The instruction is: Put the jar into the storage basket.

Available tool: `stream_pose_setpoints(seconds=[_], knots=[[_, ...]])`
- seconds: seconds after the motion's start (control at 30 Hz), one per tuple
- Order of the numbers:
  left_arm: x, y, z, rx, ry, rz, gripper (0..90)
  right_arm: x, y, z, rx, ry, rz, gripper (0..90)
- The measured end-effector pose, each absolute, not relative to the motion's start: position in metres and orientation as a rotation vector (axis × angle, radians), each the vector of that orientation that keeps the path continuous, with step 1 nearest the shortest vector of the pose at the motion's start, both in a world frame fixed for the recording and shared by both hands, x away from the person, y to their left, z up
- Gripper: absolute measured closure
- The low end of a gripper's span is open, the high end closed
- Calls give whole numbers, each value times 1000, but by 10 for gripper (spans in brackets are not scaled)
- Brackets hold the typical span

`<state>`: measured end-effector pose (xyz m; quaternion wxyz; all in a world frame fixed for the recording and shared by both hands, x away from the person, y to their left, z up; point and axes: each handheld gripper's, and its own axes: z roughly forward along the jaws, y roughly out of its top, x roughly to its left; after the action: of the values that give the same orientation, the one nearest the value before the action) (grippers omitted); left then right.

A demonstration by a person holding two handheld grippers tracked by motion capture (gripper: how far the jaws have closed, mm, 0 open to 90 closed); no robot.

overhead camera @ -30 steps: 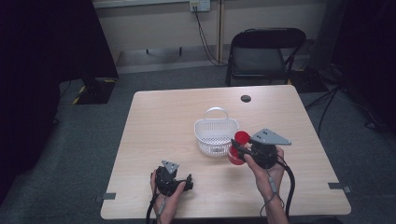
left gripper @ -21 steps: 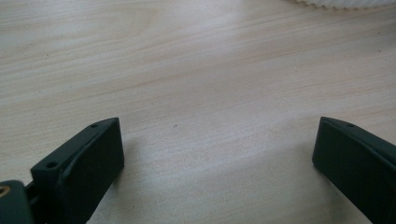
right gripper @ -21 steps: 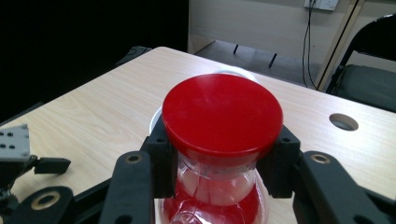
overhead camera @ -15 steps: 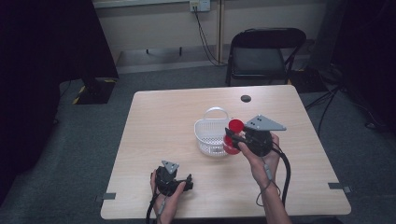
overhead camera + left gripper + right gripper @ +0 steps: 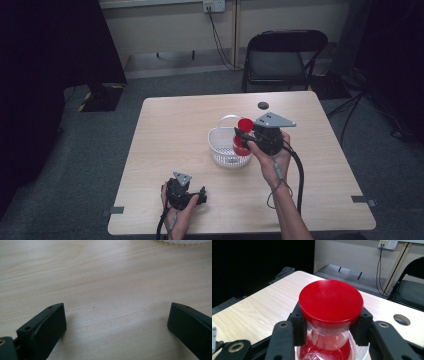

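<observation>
Bare wood of the table lies open all across my left side, and my left gripper has nothing between its spread jaws. The white basket stands mid-table just below my right gripper, blocking a straight sweep there. The far right corner is free past a small dark disc.

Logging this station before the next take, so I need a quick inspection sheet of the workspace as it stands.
Surface: light wood table, bare; round hole near the far edge.
Job's things: red-capped hourglass-shaped jar held over the white basket.
Clutter: nothing seen.
Grippers: right gripper shut on the jar's neck; left gripper open, resting on the table near the front edge.
Cables: black cable trails from the right gripper; wall cables drop from a socket.
Surroundings: black folding chair behind the table, grey carpet.
</observation>
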<state>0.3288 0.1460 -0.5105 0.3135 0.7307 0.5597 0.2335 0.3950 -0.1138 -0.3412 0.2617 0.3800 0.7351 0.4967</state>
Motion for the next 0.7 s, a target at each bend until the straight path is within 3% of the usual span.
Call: stream_pose_setpoints(seconds=[0.7], knots=[[329, 146, -511, 1924, 1476, 616, 18, 433, -91, -367, 1038, 2026, 1324, 548]])
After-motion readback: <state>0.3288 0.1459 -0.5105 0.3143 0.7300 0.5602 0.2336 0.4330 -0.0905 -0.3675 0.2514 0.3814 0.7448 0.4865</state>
